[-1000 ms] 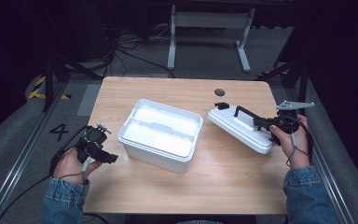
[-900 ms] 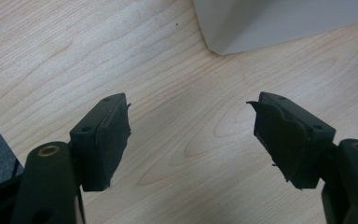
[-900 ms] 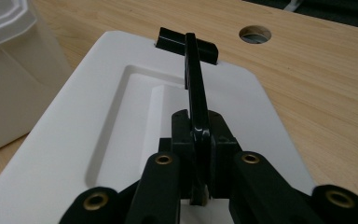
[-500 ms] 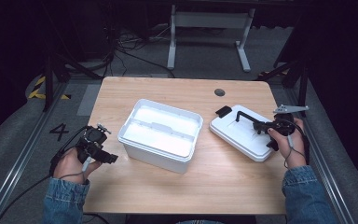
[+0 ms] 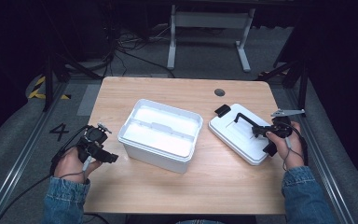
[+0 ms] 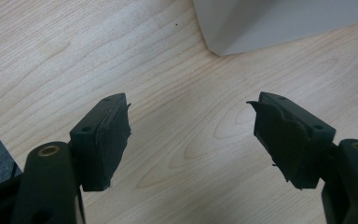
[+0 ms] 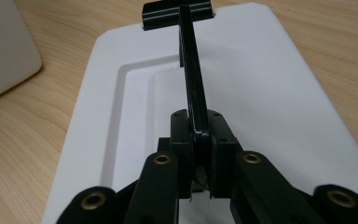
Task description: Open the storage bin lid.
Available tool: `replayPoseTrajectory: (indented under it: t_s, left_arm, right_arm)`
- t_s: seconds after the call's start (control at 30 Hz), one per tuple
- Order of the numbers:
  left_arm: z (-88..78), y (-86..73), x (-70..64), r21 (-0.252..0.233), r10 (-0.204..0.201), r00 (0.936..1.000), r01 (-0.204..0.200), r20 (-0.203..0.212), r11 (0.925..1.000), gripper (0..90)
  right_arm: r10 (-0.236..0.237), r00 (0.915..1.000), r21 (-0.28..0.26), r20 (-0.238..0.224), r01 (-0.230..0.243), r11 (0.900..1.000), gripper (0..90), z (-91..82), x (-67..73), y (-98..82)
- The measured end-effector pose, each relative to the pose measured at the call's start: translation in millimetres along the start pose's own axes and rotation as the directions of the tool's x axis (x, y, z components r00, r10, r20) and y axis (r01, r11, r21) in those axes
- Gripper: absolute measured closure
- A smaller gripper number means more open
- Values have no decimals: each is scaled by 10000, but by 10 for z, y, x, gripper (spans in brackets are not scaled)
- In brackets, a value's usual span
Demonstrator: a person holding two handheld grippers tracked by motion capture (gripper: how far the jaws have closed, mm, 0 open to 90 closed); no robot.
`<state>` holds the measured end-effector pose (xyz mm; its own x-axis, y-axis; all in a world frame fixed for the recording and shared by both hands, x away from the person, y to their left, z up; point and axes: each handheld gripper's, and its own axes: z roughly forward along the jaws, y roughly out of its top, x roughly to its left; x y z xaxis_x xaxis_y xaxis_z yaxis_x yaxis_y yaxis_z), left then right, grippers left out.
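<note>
The white lid [image 5: 240, 134] lies flat on the bench [image 5: 168, 186], right of the open white tub [image 5: 160, 134]; it looks light, stiff and slick, best taken by its black handle [image 7: 192, 79], which the right gripper [image 7: 200, 140] fingers clamp; the left gripper [image 6: 191, 135] fingers gape empty

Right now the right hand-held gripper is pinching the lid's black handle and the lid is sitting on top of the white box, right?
Not quite. The right hand-held gripper does pinch the black handle, but the high view shows the lid lying on the table beside the open white box.
</note>
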<state>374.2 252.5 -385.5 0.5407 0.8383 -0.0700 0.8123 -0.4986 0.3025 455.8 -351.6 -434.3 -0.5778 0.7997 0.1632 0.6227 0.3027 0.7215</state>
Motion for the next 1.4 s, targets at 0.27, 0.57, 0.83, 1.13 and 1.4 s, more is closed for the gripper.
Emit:
replayPoseTrajectory:
  t_s: [0.27,0.57,0.83,1.13,1.4]
  left_arm:
    - [-1,14,13,20,211,9997,-211,-108,9998,273]
    - [-10,-18,6,-13,-39,10000,39,26,10000,273]
    - [-11,-24,7,-9,19,10000,-19,4,10000,272]
    - [-34,-61,-5,-68,-21,10000,21,-16,10000,272]
    - [-63,-62,-19,-101,54,10000,-54,-11,9999,271]
  right_arm:
    - [299,9995,169,92,-300,9994,785,7,-37,-41]
    - [491,9969,-394,621,-467,9981,600,-74,-57,-9]
    - [467,9952,-974,859,-382,9945,558,-234,-21,55]
    - [-68,9997,-1054,232,93,9944,512,-369,273,208]
    - [-826,9964,-801,-216,806,9935,502,-452,564,275]
